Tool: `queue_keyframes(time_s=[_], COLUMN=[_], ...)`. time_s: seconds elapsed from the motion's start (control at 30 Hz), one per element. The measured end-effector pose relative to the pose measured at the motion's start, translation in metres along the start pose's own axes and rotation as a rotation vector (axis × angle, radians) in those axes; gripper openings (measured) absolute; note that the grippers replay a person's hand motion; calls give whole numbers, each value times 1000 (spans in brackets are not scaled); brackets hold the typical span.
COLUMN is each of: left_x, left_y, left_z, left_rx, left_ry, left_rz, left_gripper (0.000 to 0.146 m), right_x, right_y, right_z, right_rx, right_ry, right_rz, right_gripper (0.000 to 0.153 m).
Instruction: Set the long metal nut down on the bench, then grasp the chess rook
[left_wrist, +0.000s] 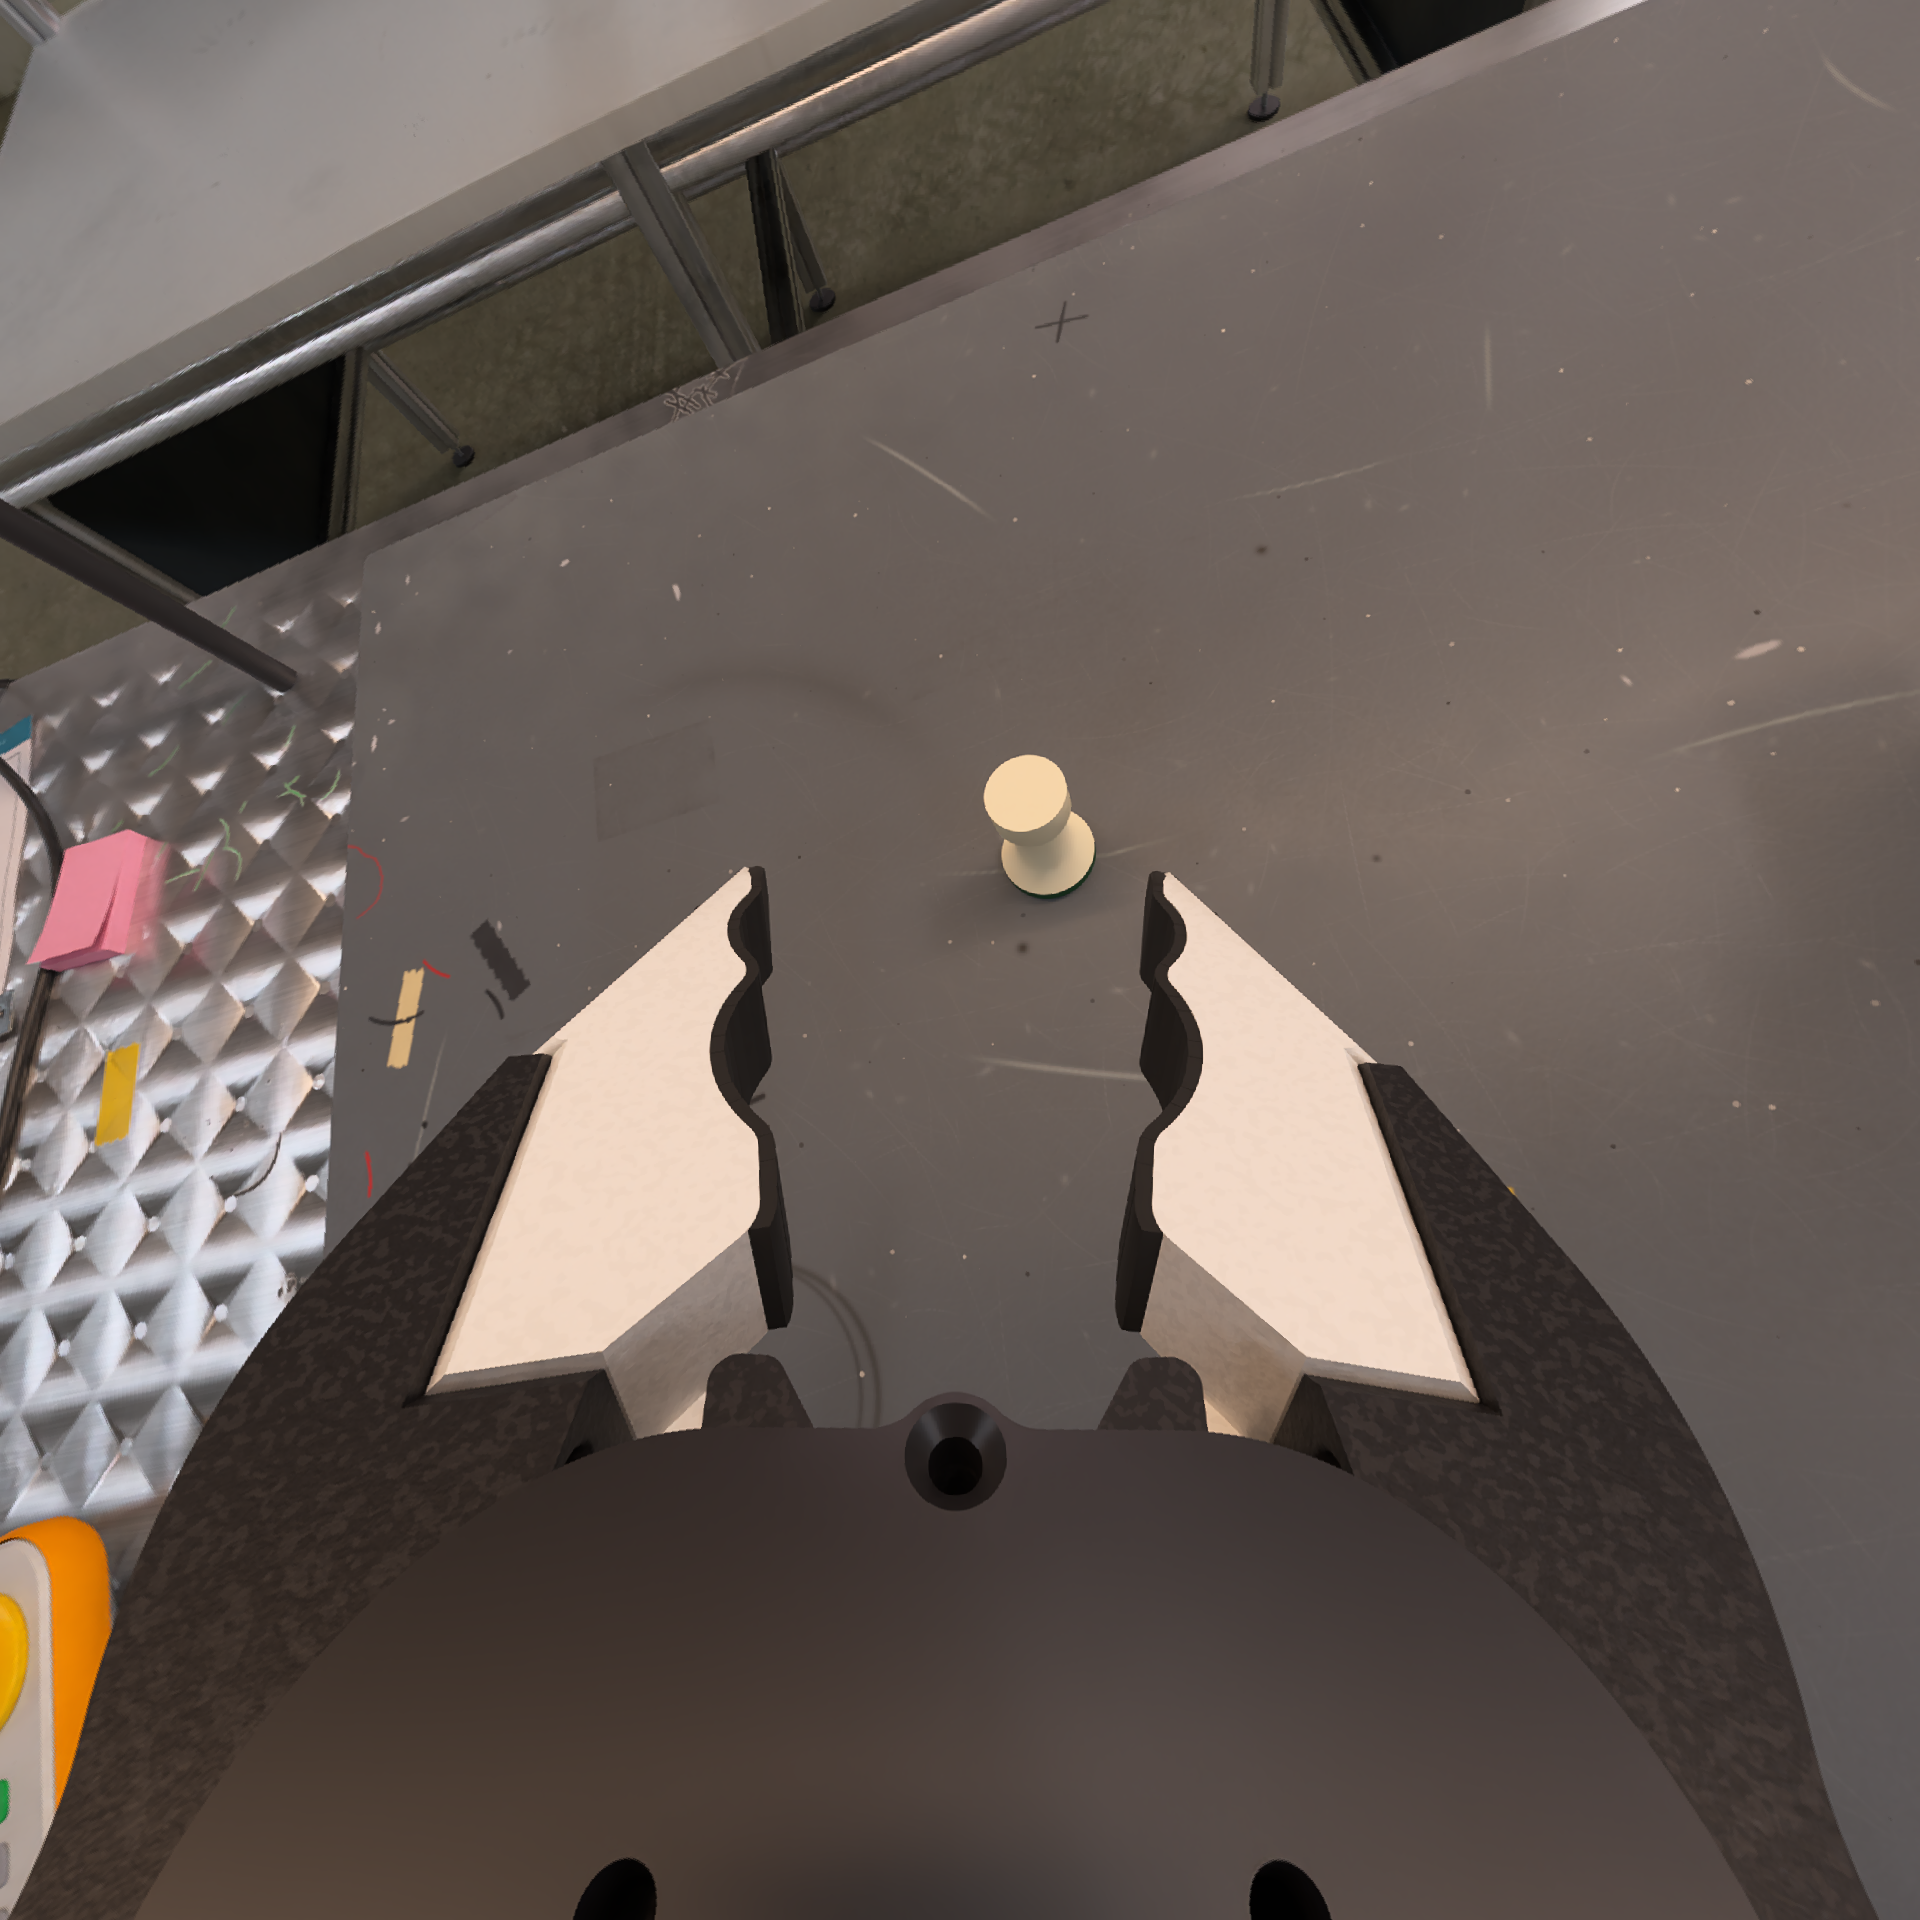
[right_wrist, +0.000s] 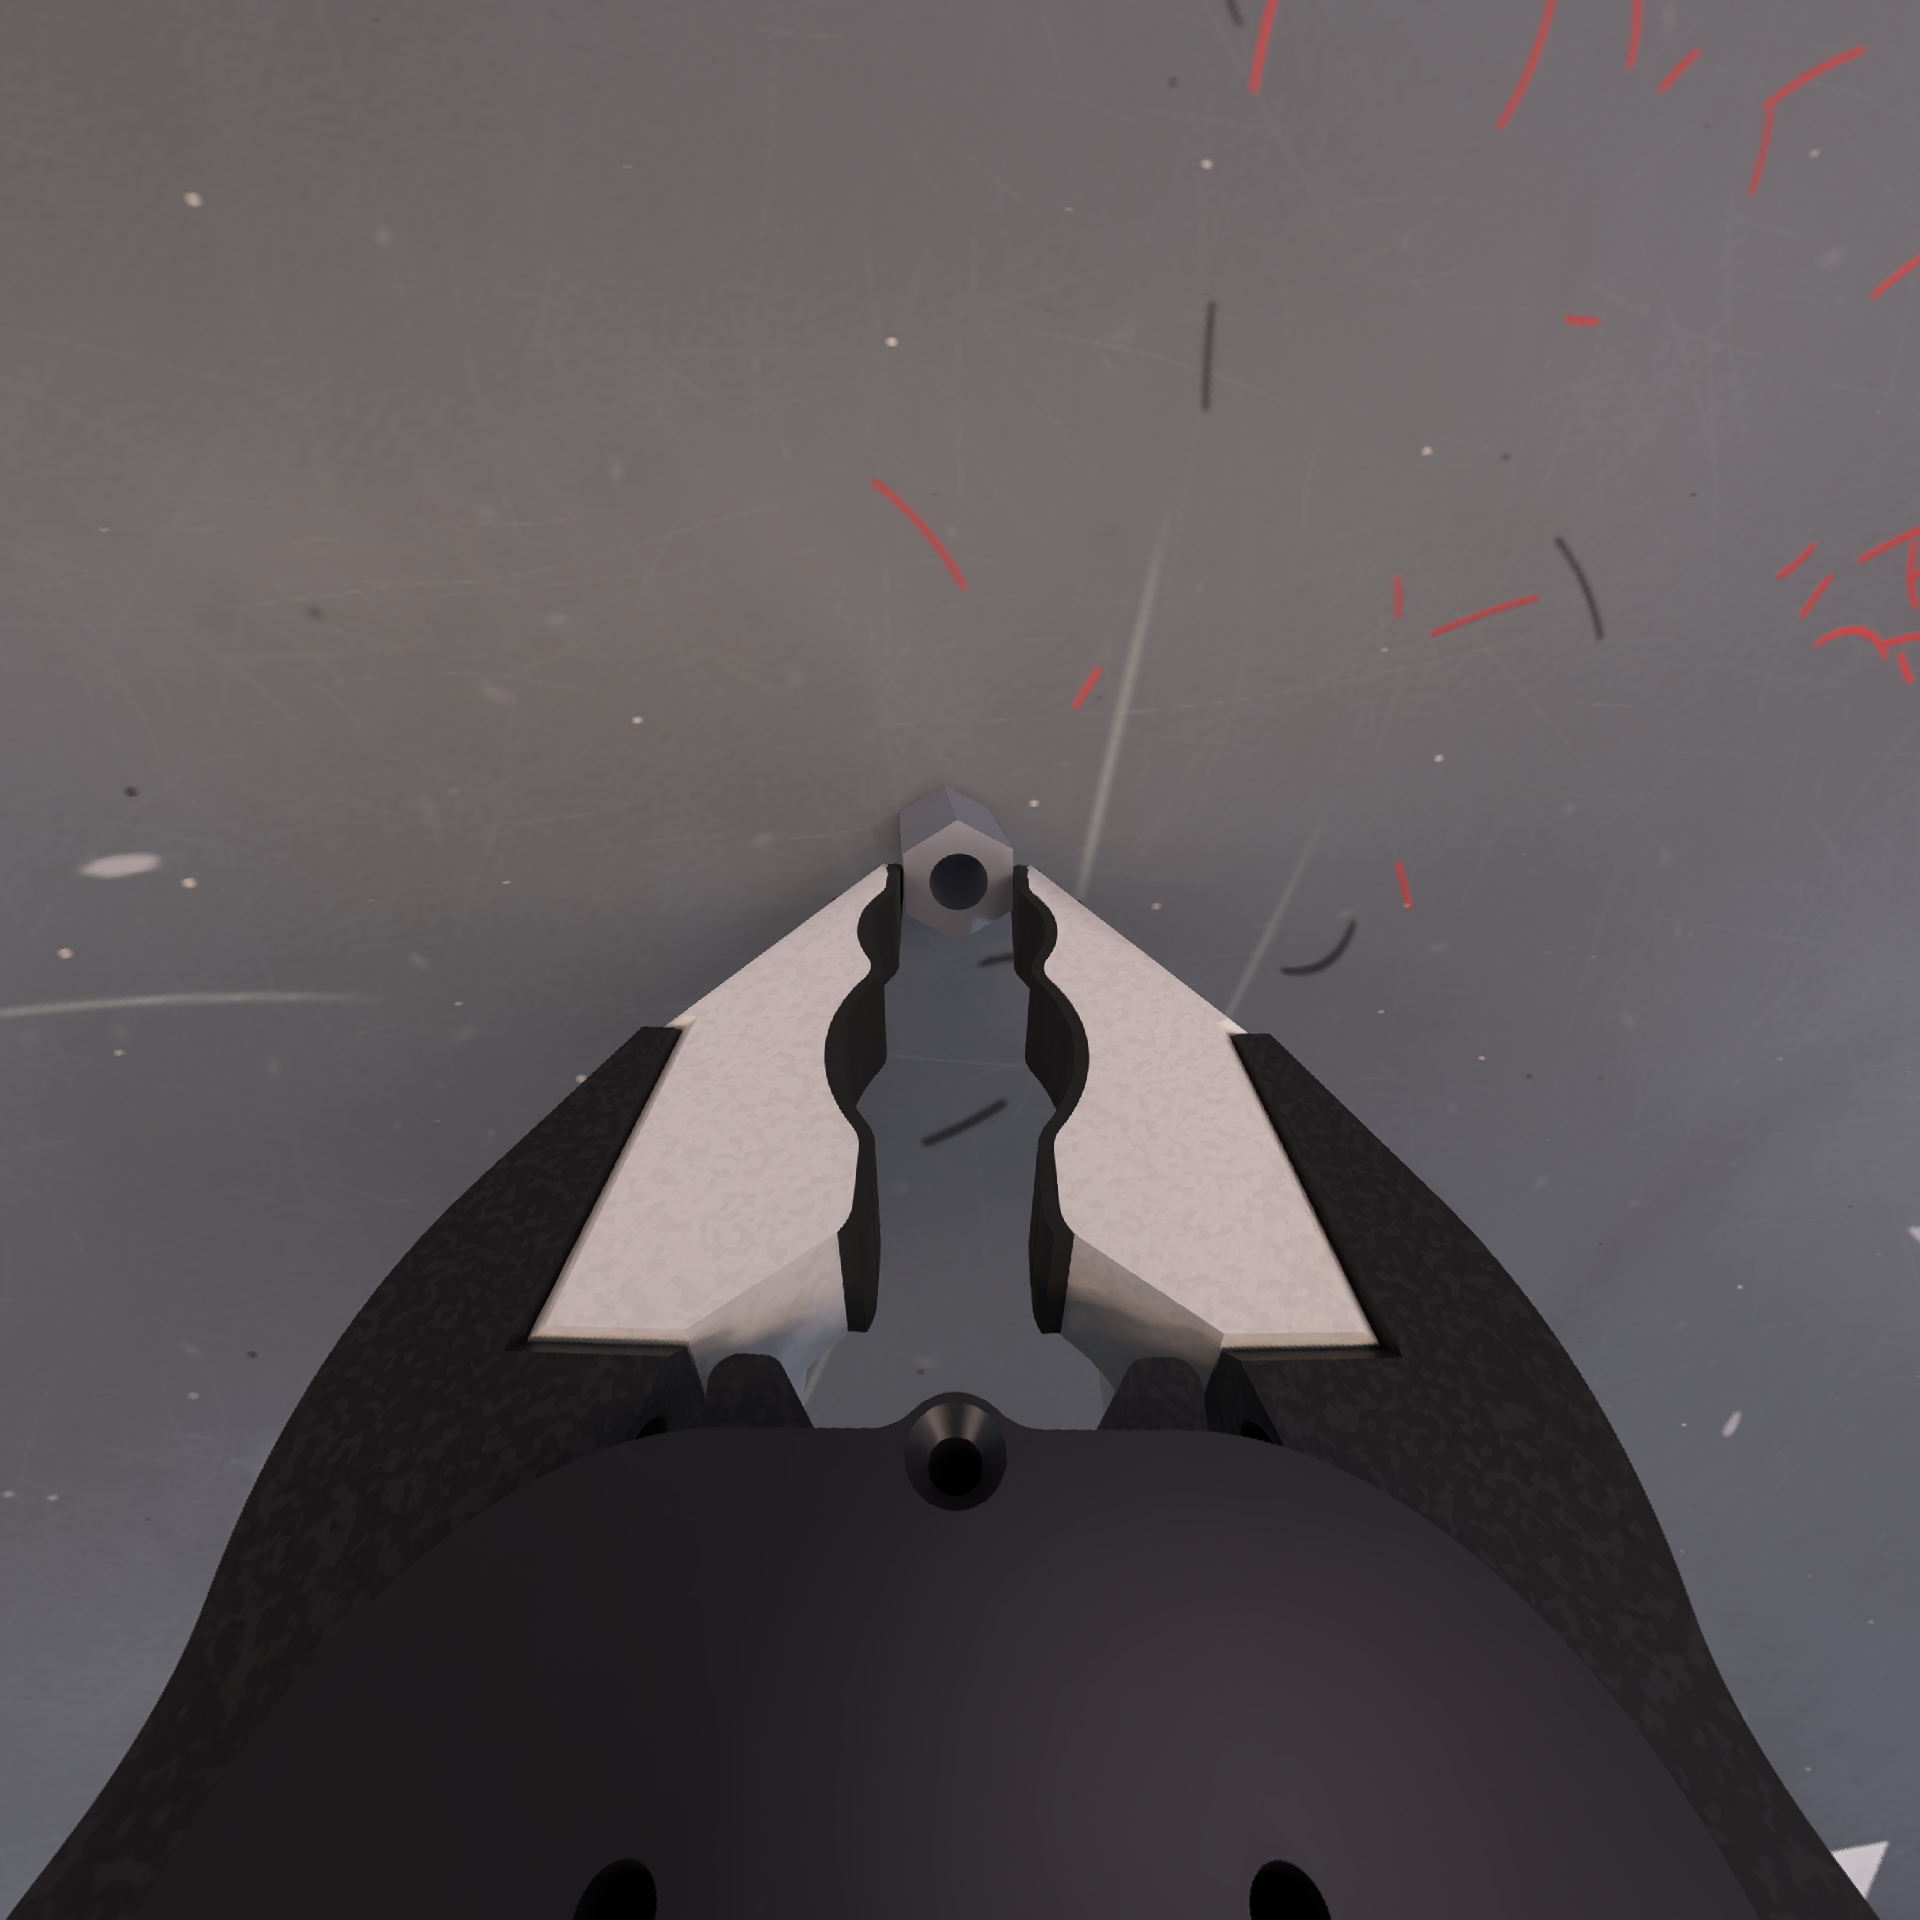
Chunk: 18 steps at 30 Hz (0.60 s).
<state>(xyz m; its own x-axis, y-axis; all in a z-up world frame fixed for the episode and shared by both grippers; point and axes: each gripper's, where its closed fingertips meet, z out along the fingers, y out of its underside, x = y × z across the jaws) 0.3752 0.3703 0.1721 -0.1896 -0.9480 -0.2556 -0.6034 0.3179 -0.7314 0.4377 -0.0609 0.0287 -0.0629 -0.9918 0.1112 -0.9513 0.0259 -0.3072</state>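
In the left wrist view a cream chess rook (left_wrist: 1037, 826) with a dark green base stands upright on the grey bench (left_wrist: 1351, 623). My left gripper (left_wrist: 954, 883) is open and empty; the rook stands just beyond its fingertips, a little right of centre. In the right wrist view my right gripper (right_wrist: 954, 883) is shut on a long silver hex nut (right_wrist: 954, 875), held at the fingertips with its bore facing the camera. The nut is close over the grey bench surface (right_wrist: 520, 520); I cannot tell whether it touches.
A pink sticky-note pad (left_wrist: 99, 899) and tape strips (left_wrist: 405, 1018) lie on the left, over a patterned metal sheet (left_wrist: 156, 1143). An orange device (left_wrist: 42, 1683) sits at the lower left. The bench's far edge (left_wrist: 935, 301) runs diagonally, with metal railings (left_wrist: 416, 281) behind. Red scribbles (right_wrist: 1662, 156) mark the surface at right.
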Motion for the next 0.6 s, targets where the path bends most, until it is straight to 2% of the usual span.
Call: queue_keyframes(time_s=[0.6], left_x=[-1], left_y=[8], left_z=[-8], left_rx=[-6], left_ry=[13], left_rz=[20], left_gripper=[73], right_x=[-67], right_y=[-6], right_z=[-6], right_rx=[39], right_ry=[-86], right_rz=[-29], right_gripper=[21])
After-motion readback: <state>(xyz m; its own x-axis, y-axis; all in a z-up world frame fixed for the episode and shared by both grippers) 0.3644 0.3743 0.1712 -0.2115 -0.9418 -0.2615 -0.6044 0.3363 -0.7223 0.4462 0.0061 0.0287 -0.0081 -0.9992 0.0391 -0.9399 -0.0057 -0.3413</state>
